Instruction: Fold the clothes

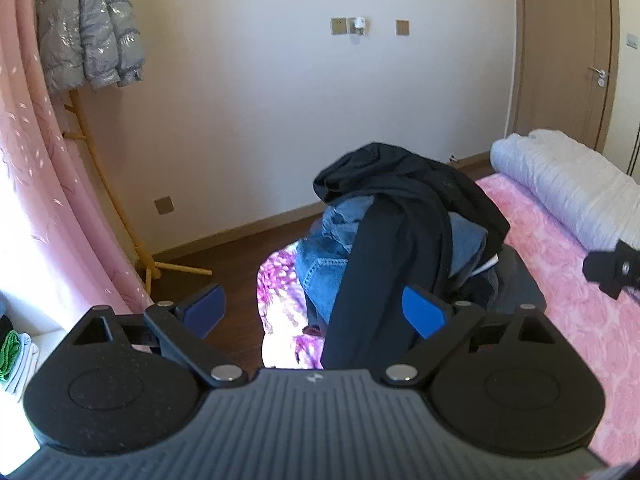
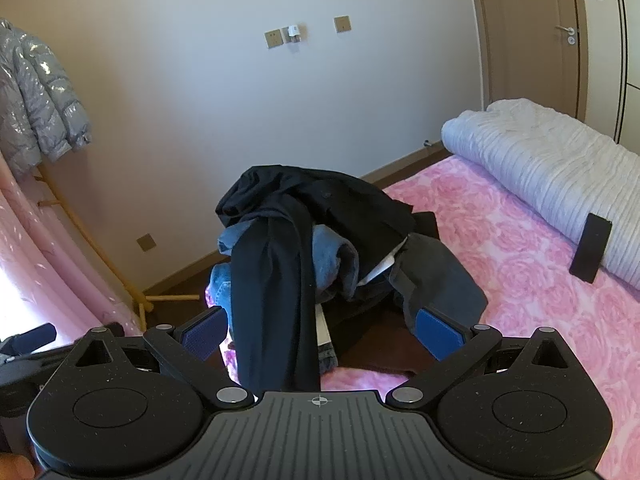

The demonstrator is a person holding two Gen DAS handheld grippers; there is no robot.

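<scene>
I see a heap of clothes (image 2: 320,248) at the corner of the pink bed (image 2: 520,280): a black garment (image 1: 396,232) draped over blue jeans (image 1: 328,256), nothing in it folded. Both my left gripper (image 1: 316,312) and right gripper (image 2: 320,328) hang spread wide and empty just short of it. I judge I'm at picking: the hanging black length sits between both sets of fingers, so closing on it looks natural.
</scene>
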